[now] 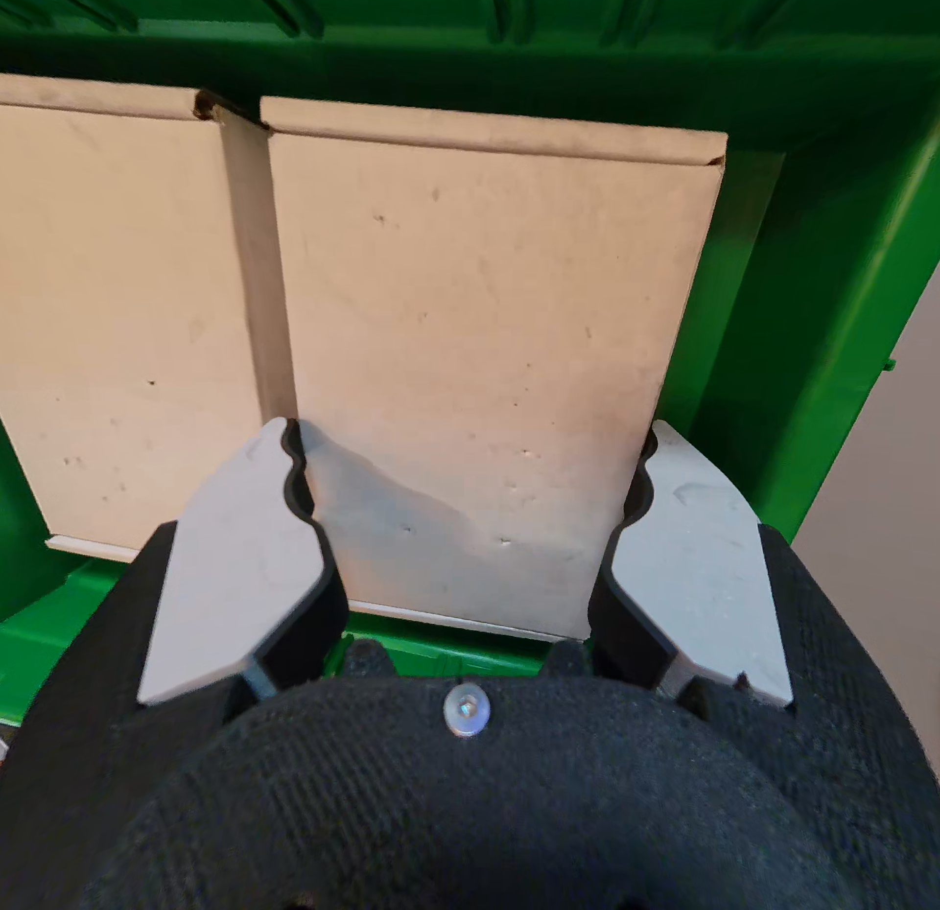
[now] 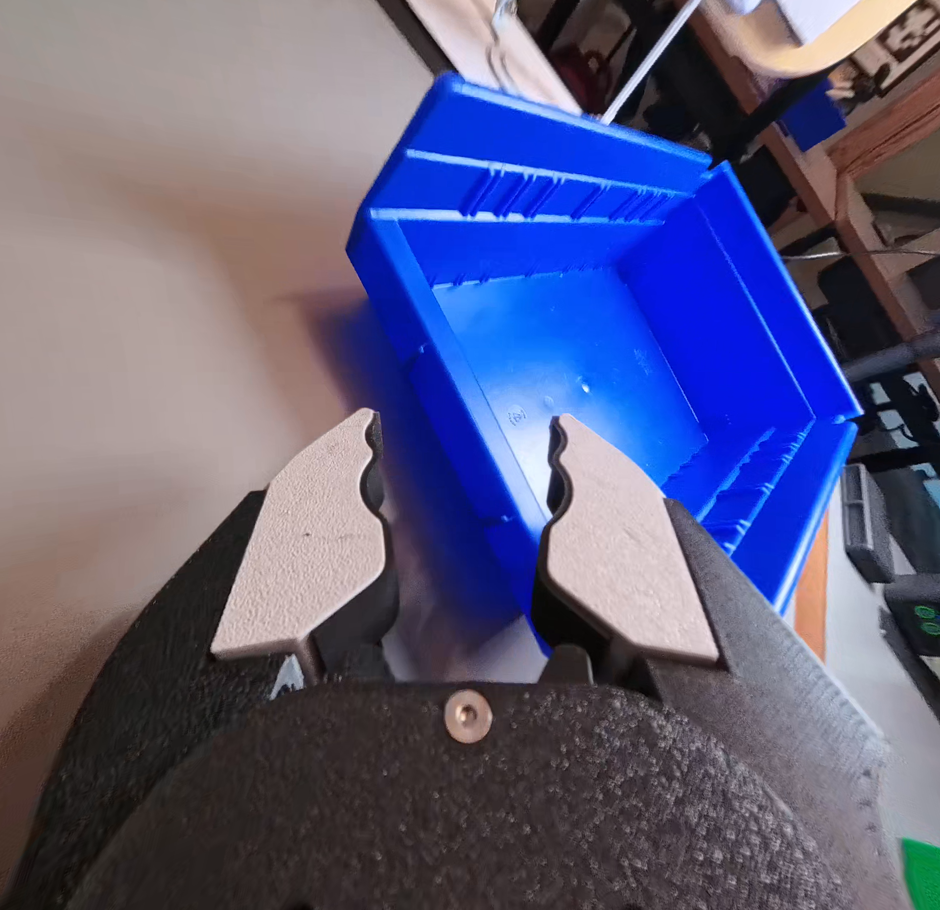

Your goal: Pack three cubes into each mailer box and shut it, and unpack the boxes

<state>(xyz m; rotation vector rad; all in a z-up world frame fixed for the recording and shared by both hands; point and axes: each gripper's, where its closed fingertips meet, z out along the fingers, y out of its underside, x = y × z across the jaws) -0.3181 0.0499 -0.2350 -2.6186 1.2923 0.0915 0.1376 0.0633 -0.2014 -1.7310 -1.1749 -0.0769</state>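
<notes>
In the left wrist view two closed tan mailer boxes lie side by side in a green bin. My left gripper has its jaws spread wide, and both fingertips press the long sides of the right mailer box at its near end. The left mailer box lies just beside it, untouched. In the right wrist view my right gripper is open and holds nothing. It hovers over the near left wall of a blue bin, which has nothing inside. No cubes are in view.
The bins stand on a pale table. Wooden shelving and dark clutter lie beyond the blue bin past the table's edge. The green bin's far wall rises close behind the boxes. A green corner shows at the lower right. Left tips to right tips: about 45 cm.
</notes>
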